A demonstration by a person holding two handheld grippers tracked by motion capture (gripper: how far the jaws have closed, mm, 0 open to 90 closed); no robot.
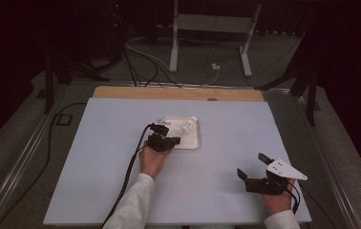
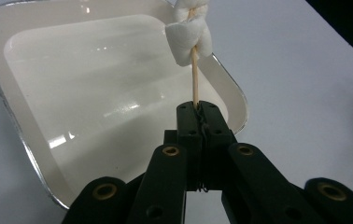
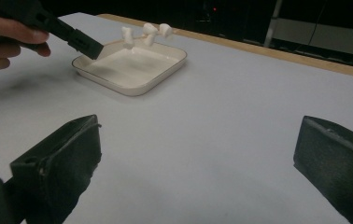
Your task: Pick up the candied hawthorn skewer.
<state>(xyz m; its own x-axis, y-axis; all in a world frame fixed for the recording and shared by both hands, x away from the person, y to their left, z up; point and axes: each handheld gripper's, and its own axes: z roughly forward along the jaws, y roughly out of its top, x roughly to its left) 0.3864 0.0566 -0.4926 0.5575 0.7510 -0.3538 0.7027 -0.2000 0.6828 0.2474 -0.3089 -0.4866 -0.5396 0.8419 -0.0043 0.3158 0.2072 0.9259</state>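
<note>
A white square tray sits in the middle of the pale table top. My left gripper hovers at the tray's near left corner. In the left gripper view its jaws are shut on a thin wooden skewer. Threaded on the skewer are white marshmallows, which hang over the tray's far rim. The right gripper view shows the marshmallows raised above the tray, with the left gripper beside them. My right gripper rests near the front right, jaws wide apart and open, nothing between them.
A wooden strip borders the table's far edge. Beyond it, cables and a white metal frame stand on the floor. The left gripper's black cable trails back along the sleeve.
</note>
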